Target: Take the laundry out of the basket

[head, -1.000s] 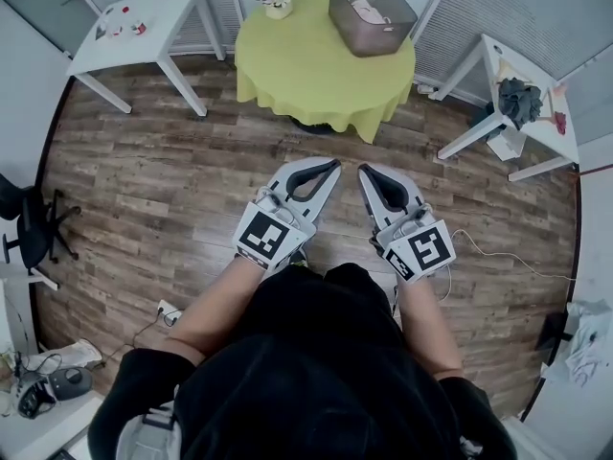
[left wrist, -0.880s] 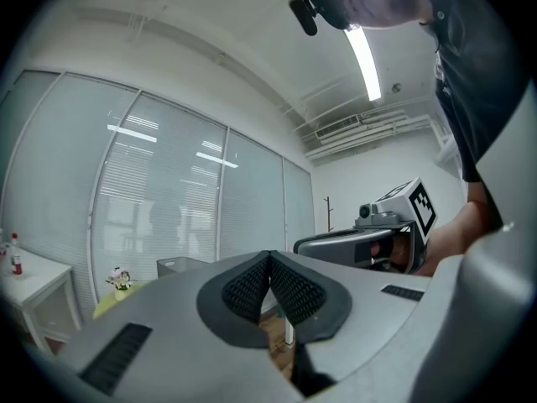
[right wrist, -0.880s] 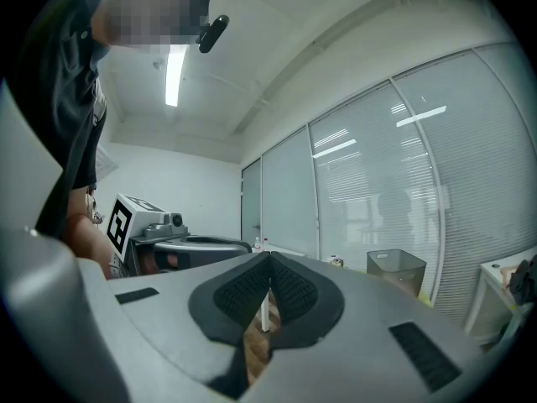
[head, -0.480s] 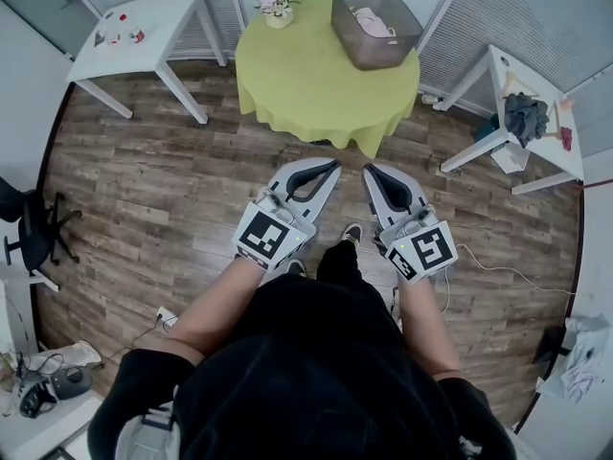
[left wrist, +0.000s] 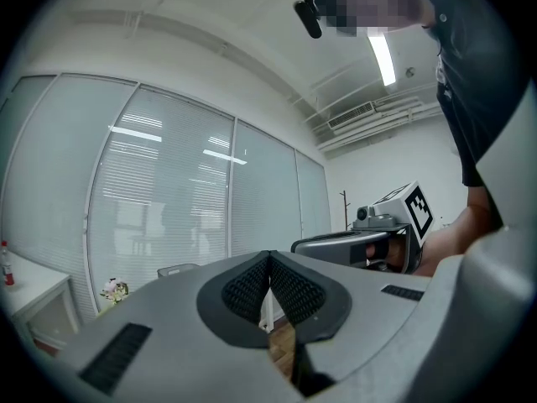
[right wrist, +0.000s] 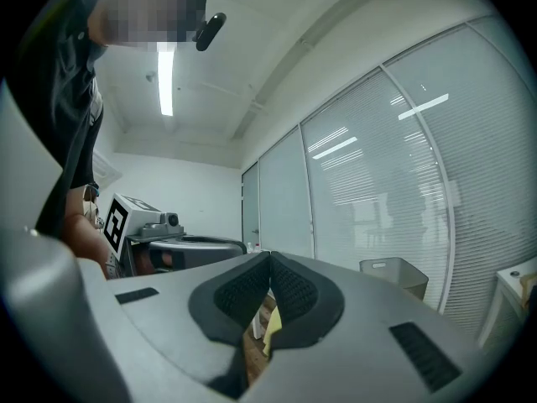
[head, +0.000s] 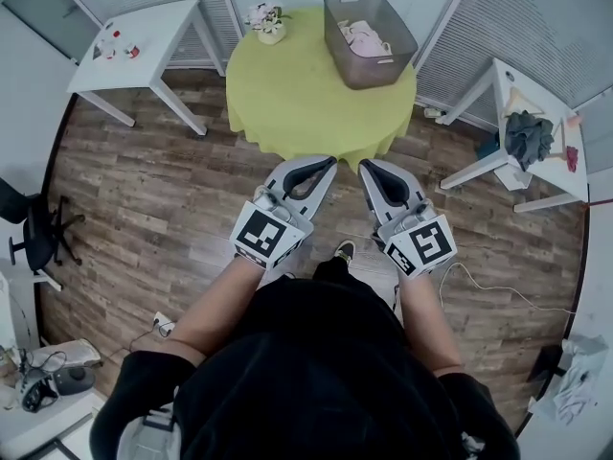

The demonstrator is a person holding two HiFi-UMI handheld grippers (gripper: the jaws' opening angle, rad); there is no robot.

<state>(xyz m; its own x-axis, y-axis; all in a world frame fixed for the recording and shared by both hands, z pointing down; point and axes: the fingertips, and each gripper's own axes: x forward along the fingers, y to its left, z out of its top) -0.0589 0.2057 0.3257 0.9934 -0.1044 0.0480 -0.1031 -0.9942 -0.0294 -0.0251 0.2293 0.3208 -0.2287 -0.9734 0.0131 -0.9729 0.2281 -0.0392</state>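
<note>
1. Head view: a wooden floor fills the room. The round surface, under a yellow-green cloth, stands at its far end against slatted blinds.
2. A person in dark clothing stands on the near side of the round surface, with one shoe on the boards short of its near edge.
3. A white surface stands left of the round surface and apart from it. A second white surface stands to its right and carries a dark bundle of cloth.
4. A black office chair stands well to the left of the round surface, at the room's edge.
5. The basket, grey and upright, sits on the far right part of the round surface.
6. The left tool is held level, pointing at the near edge of the round surface. In the left gripper view its jaws are closed, the ribbed pads meet at the tip, and nothing is between them.
7. The right tool is held just beside it and points at the same near edge. In the right gripper view its jaws are likewise closed and empty.
8. The laundry, pale pink and white, lies inside the basket on the round surface, well apart from both tools.
9. A pot of flowers stands at the far left edge of the round surface, apart from the basket.
</note>
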